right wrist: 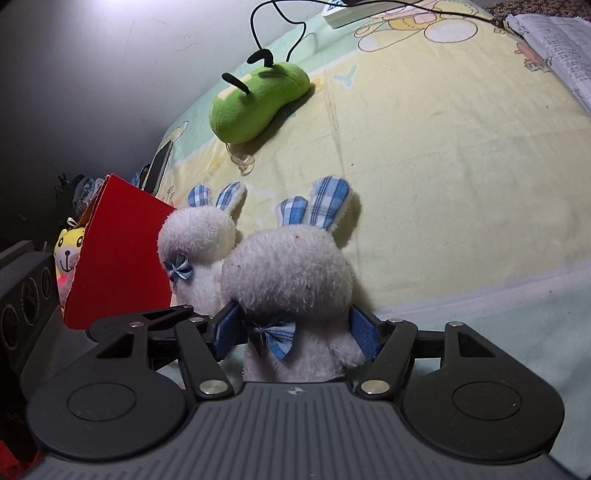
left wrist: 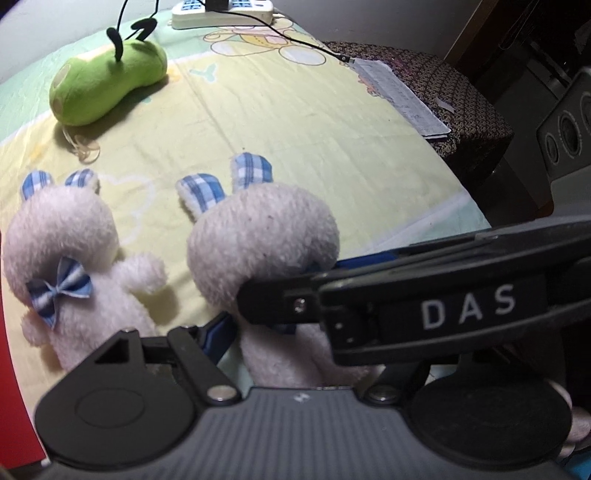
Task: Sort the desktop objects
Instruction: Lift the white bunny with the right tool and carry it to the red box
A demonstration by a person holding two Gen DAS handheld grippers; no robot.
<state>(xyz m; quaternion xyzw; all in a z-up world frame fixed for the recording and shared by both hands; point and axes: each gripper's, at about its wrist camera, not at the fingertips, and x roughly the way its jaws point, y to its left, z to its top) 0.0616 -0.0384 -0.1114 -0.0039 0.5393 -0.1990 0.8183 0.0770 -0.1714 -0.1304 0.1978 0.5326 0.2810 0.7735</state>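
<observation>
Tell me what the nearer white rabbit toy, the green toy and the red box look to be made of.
White rabbit toy with blue checked ears: fluffy pile fabric, looks soft-stuffed; ears and bow woven checked cloth.
Green bean-shaped plush toy: short smooth plush, matte, with dark antennae.
Red box: flat matte panels with sharp edges, probably card.

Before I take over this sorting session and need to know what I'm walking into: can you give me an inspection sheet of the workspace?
Surface: yellow-green cartoon cloth covering the top.
Job's things: two white plush rabbits with blue plaid ears, the nearer rabbit and the farther rabbit side by side; green plush lying further back.
Clutter: red box with a yellow plush beside it; paper sheets on a patterned stool.
Grippers: right gripper straddles the nearer rabbit's body, pads at both sides; left gripper open, reaching in at the same rabbit.
Cables: black cable runs from the power strip.
Surroundings: grey wall; a speaker.
</observation>
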